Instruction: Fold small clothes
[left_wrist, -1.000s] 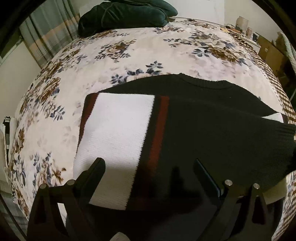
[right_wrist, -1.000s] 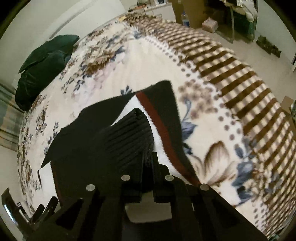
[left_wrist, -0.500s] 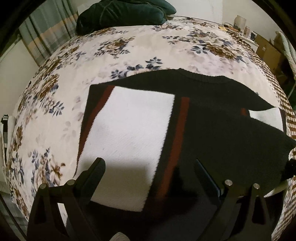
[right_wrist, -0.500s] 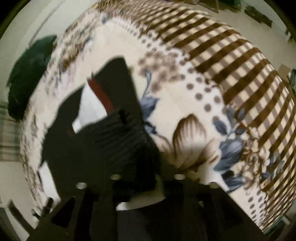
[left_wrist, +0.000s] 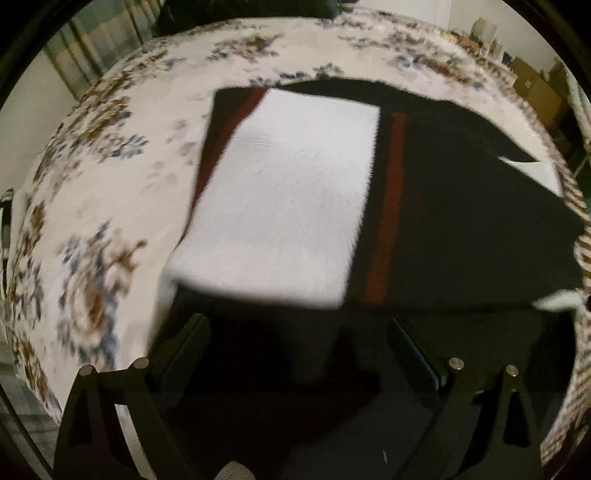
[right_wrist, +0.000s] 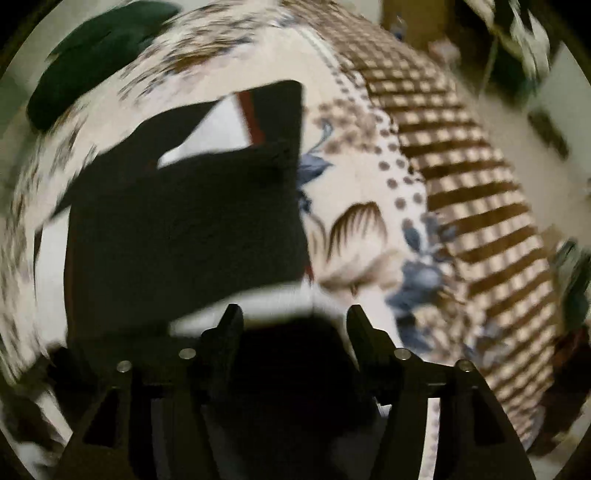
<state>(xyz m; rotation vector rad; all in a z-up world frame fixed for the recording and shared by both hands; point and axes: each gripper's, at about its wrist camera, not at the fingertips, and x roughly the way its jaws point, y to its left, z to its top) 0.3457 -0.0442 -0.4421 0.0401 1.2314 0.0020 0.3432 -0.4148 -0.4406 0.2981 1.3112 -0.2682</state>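
- The sweater (left_wrist: 295, 199), black knit with a white panel and dark red stripes, lay flat on the floral bedspread (left_wrist: 110, 177), filling the centre and right of the left wrist view.
- In that view the white panel sat in the middle of the frame, one red stripe along its left edge at the upper centre and another just right of it.
- A black fold of the sweater covered the right half of the frame, with a small white patch showing at the far right edge.
- The left gripper (left_wrist: 295, 354) stood at the bottom of the frame, its jaws spread wide over the sweater's dark lower edge, pinching nothing.
- In the right wrist view the sweater (right_wrist: 184, 221) occupied the left and centre, a black flap folded over a white triangle and a red stripe at the upper centre.
- A dark green pillow (right_wrist: 92, 48) lay in the upper left corner.
- The right gripper (right_wrist: 293, 321) sat at the bottom centre; its jaws had just been opening and stood apart, nothing between them.
- The bedspread's brown striped border (right_wrist: 461, 166) ran down the right side of the frame.
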